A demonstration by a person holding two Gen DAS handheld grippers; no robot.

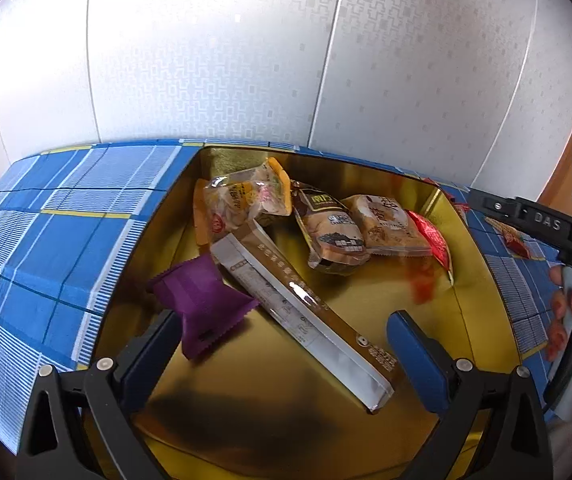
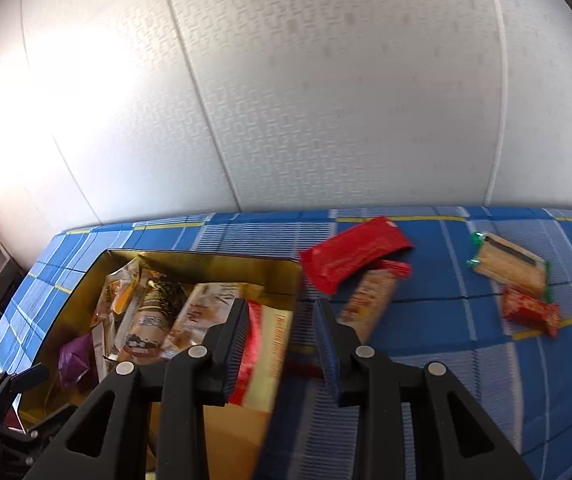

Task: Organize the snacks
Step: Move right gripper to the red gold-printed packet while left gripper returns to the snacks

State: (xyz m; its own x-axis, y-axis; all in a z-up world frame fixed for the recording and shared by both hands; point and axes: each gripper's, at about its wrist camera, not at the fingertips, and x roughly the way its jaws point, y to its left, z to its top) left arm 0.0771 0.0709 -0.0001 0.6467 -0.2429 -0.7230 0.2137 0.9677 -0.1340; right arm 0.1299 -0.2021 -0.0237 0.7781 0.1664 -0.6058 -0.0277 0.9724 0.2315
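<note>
Two right tongs point(image 2: 280, 322) blades straddle tin point(image 2: 206, 258) wall, gripping nothing.

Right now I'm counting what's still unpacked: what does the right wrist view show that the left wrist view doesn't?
Right wrist only: a green-edged packet and a small red candy lying on the cloth. Left wrist only: a long clear-wrapped stick between the open left gripper. Both: the gold tin, the purple packet and the blue checked cloth.
</note>
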